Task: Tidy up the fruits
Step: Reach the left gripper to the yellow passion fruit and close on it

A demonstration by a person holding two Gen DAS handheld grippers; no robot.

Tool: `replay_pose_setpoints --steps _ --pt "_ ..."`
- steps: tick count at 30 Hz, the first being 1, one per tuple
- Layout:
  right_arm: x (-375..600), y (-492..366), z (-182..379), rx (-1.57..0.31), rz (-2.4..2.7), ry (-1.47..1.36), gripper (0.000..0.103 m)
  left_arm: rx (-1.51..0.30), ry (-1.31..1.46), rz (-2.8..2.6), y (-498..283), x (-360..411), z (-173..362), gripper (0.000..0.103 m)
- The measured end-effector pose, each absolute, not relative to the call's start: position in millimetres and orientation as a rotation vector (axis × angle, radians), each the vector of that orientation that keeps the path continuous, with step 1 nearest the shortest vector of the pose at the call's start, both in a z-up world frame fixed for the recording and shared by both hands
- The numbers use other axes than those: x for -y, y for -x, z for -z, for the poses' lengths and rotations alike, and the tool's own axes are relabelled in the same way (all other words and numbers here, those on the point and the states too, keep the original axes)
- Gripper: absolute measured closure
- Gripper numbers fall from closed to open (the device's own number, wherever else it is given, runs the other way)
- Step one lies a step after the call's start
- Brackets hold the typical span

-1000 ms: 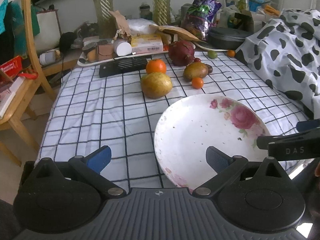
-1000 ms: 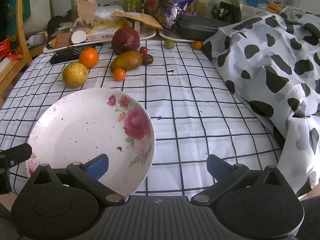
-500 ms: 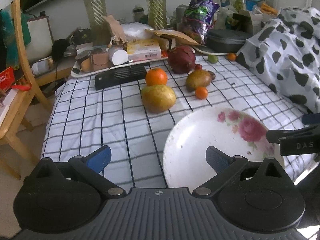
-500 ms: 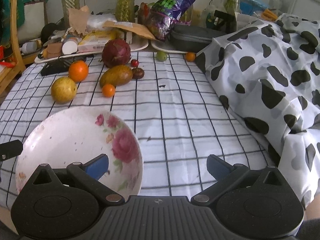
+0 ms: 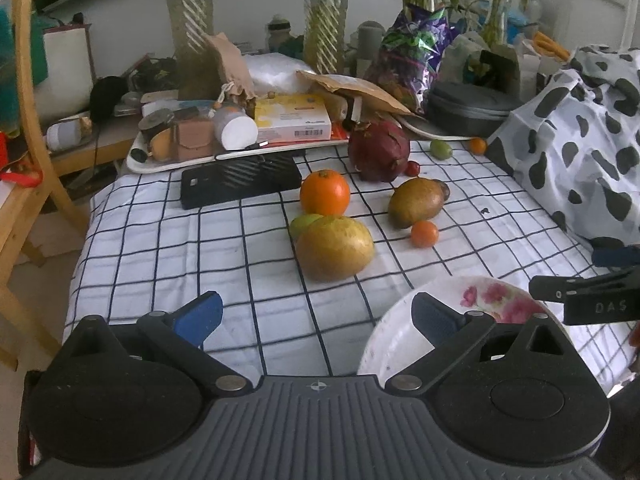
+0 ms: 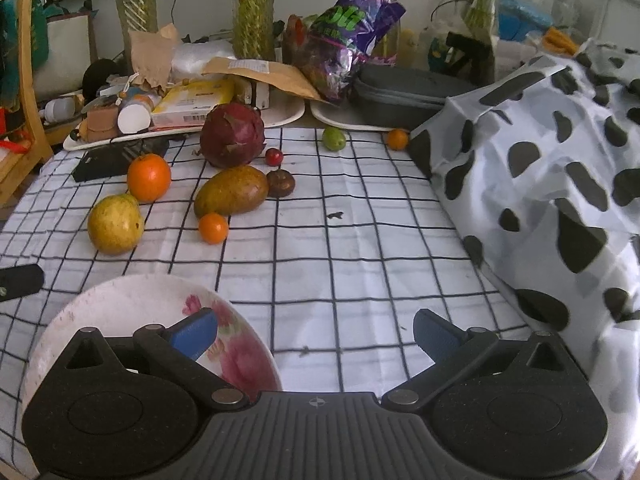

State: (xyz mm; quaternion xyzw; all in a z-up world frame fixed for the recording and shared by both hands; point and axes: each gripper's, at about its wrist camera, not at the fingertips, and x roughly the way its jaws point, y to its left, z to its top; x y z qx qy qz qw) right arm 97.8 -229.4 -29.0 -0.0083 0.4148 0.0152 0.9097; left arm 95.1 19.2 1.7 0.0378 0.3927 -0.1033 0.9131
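Here, both the left gripper [image 5: 316, 316] and right gripper [image 6: 316, 332] hang spread apart, empty, above a floral plate [image 6: 120, 300] at lower frame; fruits [image 6: 232, 190] lie mid-frame.

Pale wall [image 5: 120, 4] seen far ahead of the claw, wooden chair [image 5: 24, 128] set at the left, checked tablecloth [image 6: 360, 240] spread below, cow-print fabric [image 6: 560, 160] heaped at the right

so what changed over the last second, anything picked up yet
Nothing picked up. Both views have pulled back toward the near edge of the table: the floral plate now sits lower and partly behind each gripper, and the fruit looks farther off. The left gripper and right gripper stay open and empty. The yellow mango, orange and other fruit lie where they were.
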Motion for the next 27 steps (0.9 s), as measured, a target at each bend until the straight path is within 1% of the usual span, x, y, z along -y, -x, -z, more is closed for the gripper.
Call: replay_pose_setpoints --steps 7,13,16,18,21,24,27 --pt "230 -123 32 -0.862 -0.033 0.003 0.0 -0.834 -0.077 0.255 -122 -15 6 0.001" --pt "227 -144 35 -0.873 -0.046 0.021 0.0 -0.913 -0.018 0.269 -152 -13 18 0.001" --pt "225 -154 37 -0.878 -0.039 0.038 0.0 -0.945 0.008 0.265 -166 -14 24 0.003" --pt "224 -160 38 -0.879 -0.04 0.042 0.0 -0.962 0.005 0.267 -173 -13 28 0.015" --pt "223 -167 39 -0.882 -0.043 0.05 0.0 -0.996 -0.001 0.25 -184 -12 36 0.016" --pt "220 -173 39 -0.881 -0.045 0.067 0.0 -1.006 0.014 0.26 -191 -12 39 0.019" --pt "216 -177 40 -0.875 -0.048 0.091 0.0 -1.011 0.033 0.273 -196 -11 41 0.019"
